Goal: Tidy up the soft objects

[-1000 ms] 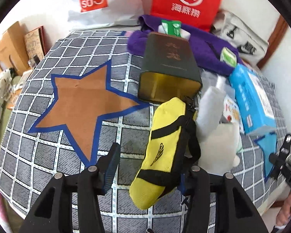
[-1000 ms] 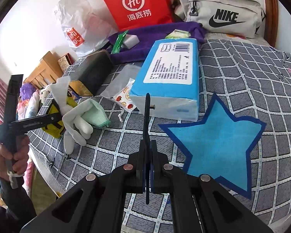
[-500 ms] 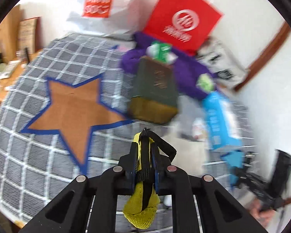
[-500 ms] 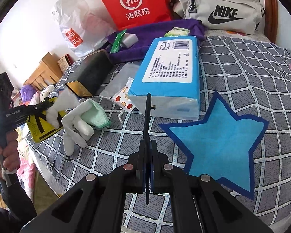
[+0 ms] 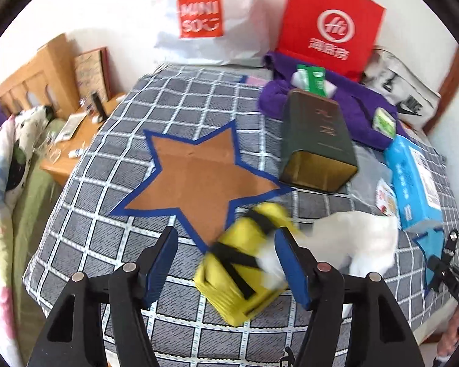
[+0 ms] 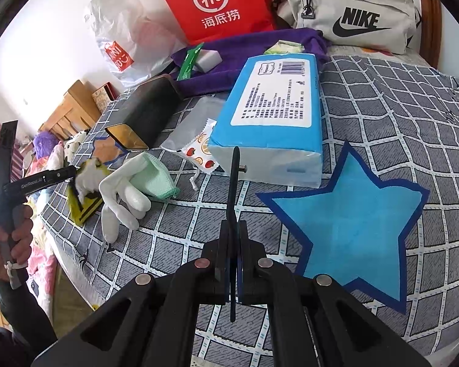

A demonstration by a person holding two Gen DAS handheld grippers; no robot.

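A yellow sock with black stripes (image 5: 244, 263) shows blurred between the fingers of my left gripper (image 5: 225, 244), close to the right pad, at the lower tip of the brown star (image 5: 199, 180). The jaws are opening and no pad presses on the sock. In the right wrist view the sock (image 6: 85, 208) lies at the bed's left edge under the left gripper (image 6: 73, 169). A white glove (image 6: 119, 195) and a green mask (image 6: 156, 180) lie beside it. My right gripper (image 6: 232, 229) is shut above the bed, left of the blue star (image 6: 345, 214); a thin black strip stands in line with its jaws.
A dark tin box (image 5: 318, 140) lies on its side by the brown star. A blue tissue pack (image 6: 275, 116), a snack packet (image 6: 199, 153), a purple towel (image 6: 248, 42), a red bag (image 6: 217, 3) and a grey bag (image 6: 352, 15) fill the back. A wooden bedside table (image 5: 76, 150) stands left.
The left gripper shut on the yellow sock, lifted it and carried it left toward the brown star. Its jaws now stand apart with the sock loose between them. The right gripper stayed put.
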